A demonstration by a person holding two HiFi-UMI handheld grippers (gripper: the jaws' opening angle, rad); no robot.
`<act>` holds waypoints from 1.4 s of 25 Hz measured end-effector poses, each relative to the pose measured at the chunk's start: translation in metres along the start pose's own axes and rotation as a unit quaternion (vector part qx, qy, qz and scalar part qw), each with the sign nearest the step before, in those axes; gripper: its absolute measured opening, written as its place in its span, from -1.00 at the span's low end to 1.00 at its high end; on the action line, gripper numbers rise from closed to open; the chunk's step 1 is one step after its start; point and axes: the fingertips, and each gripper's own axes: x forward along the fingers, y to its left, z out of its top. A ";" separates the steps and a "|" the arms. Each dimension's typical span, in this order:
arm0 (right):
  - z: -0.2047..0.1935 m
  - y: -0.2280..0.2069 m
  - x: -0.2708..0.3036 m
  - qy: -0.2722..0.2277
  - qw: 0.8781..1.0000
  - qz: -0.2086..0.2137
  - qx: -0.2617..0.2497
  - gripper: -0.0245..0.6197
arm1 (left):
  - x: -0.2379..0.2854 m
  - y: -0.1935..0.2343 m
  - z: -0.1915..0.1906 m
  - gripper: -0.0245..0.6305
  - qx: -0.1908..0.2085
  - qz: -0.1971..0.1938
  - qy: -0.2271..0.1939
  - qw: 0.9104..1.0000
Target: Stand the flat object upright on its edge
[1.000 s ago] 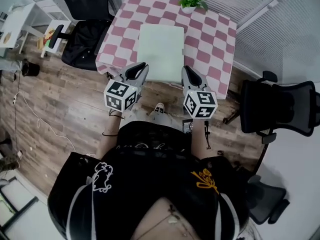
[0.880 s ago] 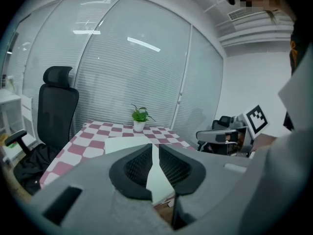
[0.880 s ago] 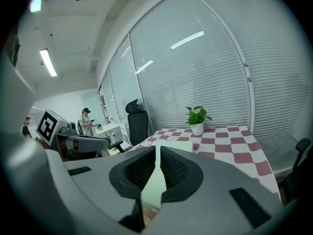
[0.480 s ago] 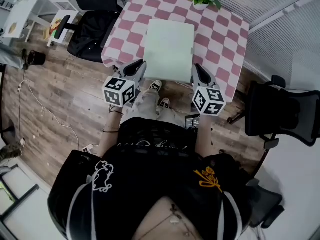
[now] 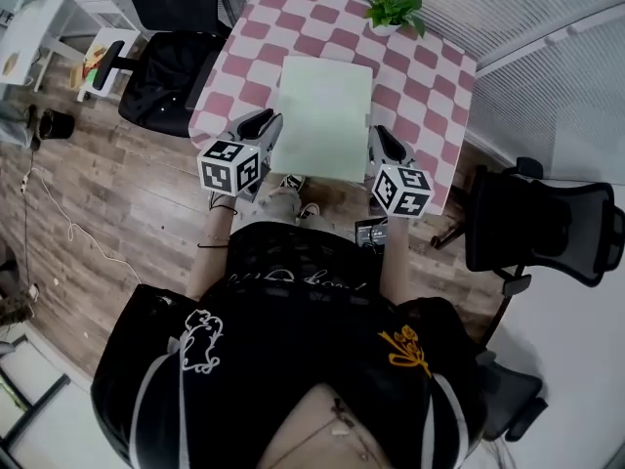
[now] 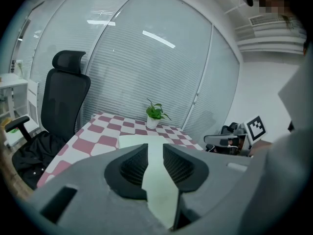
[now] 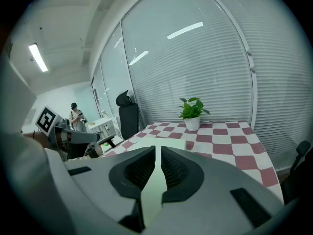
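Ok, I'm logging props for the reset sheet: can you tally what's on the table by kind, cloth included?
pale green flat board: 1
potted plant: 1
checked tablecloth: 1
Total: 3

Table (image 5: 422, 84): your pink-and-white checkered landmark.
Plant (image 5: 393, 6): you see it on the table's far edge.
Chair (image 5: 156, 76): black, left of the table.
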 end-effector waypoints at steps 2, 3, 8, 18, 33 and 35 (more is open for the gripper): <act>0.000 -0.006 0.011 0.002 1.000 0.001 0.014 -0.81 | 0.009 0.006 -0.001 -0.44 -0.006 -0.009 0.011 1.000; -0.002 -0.009 0.017 0.005 1.000 0.006 0.025 -0.81 | 0.014 0.010 -0.003 -0.37 -0.007 -0.012 0.020 1.000; -0.017 -0.027 0.051 0.039 0.996 0.039 0.073 -0.78 | 0.042 0.045 -0.036 -0.19 -0.009 -0.009 0.089 0.996; -0.086 -0.055 0.114 0.148 0.967 0.062 0.198 -0.12 | 0.090 0.077 -0.075 -0.05 -0.080 -0.062 0.165 0.981; -0.104 -0.057 0.125 0.145 0.936 0.094 0.305 -0.10 | 0.117 0.077 -0.096 0.08 -0.226 -0.119 0.168 0.952; -0.104 -0.057 0.123 0.147 0.941 0.086 0.293 -0.10 | 0.116 0.077 -0.096 0.08 -0.225 -0.117 0.169 0.952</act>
